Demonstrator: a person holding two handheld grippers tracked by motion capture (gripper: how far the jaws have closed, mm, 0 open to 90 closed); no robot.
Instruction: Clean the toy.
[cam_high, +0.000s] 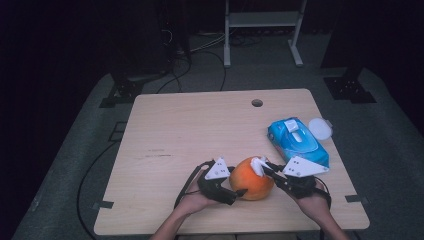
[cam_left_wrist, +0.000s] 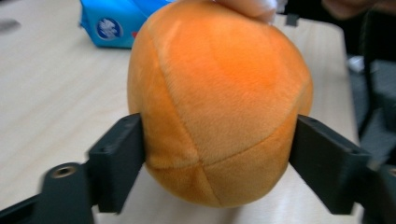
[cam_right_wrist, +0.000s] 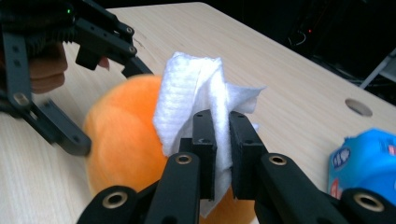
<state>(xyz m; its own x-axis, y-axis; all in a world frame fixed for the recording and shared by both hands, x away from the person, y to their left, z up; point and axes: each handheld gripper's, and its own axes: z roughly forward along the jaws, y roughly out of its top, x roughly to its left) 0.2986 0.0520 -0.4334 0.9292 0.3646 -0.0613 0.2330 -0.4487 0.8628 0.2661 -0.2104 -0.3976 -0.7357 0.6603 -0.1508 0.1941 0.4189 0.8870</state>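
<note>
- A lab or recording room, dimly lit, not a home.
- One bare wooden table (cam_high: 200, 130) with a cable hole (cam_high: 257, 103) stands on grey carpet (cam_high: 385, 150).
- Cables (cam_high: 200, 60) trail across the floor (some run toward dark equipment at the back).
- A white metal frame (cam_high: 262, 30) stands behind the table.
- Black stand bases (cam_high: 347, 87) flank it.

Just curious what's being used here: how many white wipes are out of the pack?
1. The white wipe is pinched in the right gripper against the top of the orange plush ball. More may sit hidden inside the blue wipes pack.
</note>
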